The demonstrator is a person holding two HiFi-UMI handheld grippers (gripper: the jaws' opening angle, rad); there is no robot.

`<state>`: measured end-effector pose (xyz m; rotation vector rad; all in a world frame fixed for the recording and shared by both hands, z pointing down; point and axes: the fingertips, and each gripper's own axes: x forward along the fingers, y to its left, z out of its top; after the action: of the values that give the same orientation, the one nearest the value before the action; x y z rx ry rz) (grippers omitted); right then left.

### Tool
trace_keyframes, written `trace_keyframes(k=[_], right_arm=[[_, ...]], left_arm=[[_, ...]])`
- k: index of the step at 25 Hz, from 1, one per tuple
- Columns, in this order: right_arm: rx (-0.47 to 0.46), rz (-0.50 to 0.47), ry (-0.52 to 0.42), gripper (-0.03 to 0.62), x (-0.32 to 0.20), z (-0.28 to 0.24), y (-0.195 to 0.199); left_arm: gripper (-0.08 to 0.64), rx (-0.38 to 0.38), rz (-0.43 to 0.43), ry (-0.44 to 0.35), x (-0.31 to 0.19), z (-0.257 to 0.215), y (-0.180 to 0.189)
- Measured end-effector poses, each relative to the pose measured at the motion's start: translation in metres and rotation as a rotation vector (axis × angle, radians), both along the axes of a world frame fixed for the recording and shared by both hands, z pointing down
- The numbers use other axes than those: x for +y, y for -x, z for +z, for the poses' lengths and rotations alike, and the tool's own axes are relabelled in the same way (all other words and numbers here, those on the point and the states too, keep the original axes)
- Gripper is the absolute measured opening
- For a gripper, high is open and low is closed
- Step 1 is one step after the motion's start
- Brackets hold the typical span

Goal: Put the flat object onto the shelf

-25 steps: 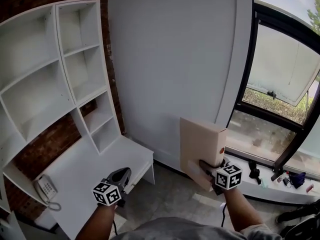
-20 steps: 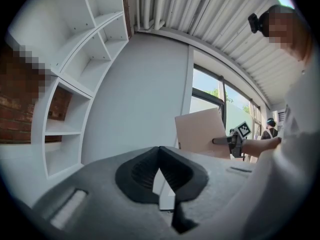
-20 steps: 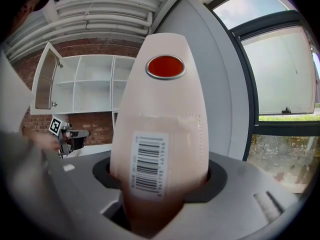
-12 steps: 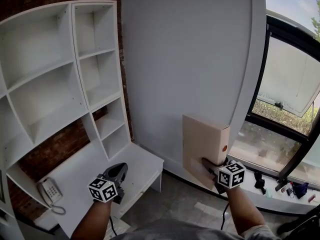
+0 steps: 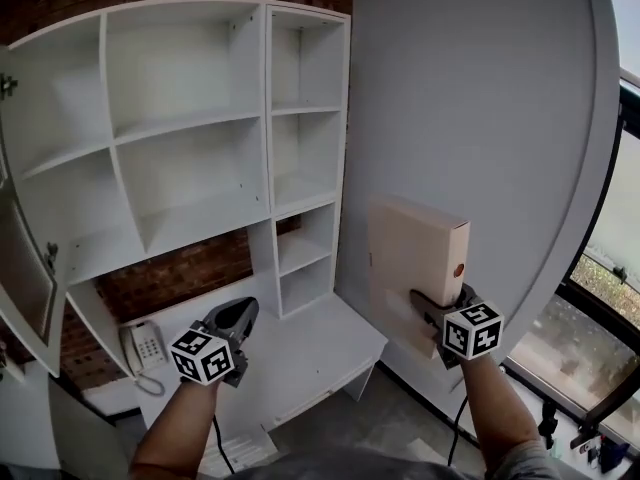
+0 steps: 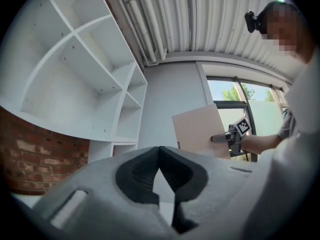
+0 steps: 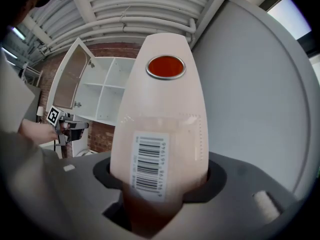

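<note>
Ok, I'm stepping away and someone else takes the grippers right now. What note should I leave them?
Right gripper: shut on the flat box, held upright in the air to the right of the shelf unit.
Left gripper: fingers together, nothing in them, above the desk.
Done: box is picked up.
Left: carry it to the shelf unit, set it in a compartment, let go.

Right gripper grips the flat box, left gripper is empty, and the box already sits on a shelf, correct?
Not on a shelf: the head view shows the flat box held in the air beside the shelf unit. The right gripper does grip it, and the left gripper is empty.
</note>
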<state>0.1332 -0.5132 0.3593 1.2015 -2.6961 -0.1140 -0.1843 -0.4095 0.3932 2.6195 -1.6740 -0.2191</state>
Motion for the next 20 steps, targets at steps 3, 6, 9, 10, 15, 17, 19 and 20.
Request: trace_keyframes(k=[3,6,9,10,15,17,19,20], right_arm=[[0.019,-0.099,-0.052,0.299,-0.005,-0.03,0.06],[0.032,-0.179,-0.114,0.299,-0.001,-0.064,0.111],[0.039,-0.27,-0.179,0.299,0.01,-0.101,0.171],[0.042,-0.302,-0.202,0.298,0.016,-0.113,0.192],[0.06,-0.436,-0.325,0.296,0.053,-0.174,0.286],[0.062,-0.479,-0.371,0.295,0.07,-0.197,0.319],[0.056,-0.521,-0.411,0.295,0.089,-0.222,0.35],[0.055,-0.54,-0.432,0.293,0.098,-0.234,0.364]], left_arm=[[-0.002,-0.011,-0.11,-0.017,0.025,-0.015,0.045],[-0.002,-0.035,-0.203,-0.039,0.049,-0.031,0.084],[-0.002,-0.053,-0.307,-0.055,0.081,-0.048,0.122],[-0.002,-0.057,-0.342,-0.059,0.093,-0.054,0.134],[-0.002,-0.085,-0.478,-0.068,0.145,-0.078,0.175],[-0.002,-0.102,-0.519,-0.068,0.162,-0.086,0.185],[-0.002,-0.114,-0.556,-0.069,0.178,-0.094,0.194],[-0.002,-0.119,-0.573,-0.07,0.186,-0.097,0.197]])
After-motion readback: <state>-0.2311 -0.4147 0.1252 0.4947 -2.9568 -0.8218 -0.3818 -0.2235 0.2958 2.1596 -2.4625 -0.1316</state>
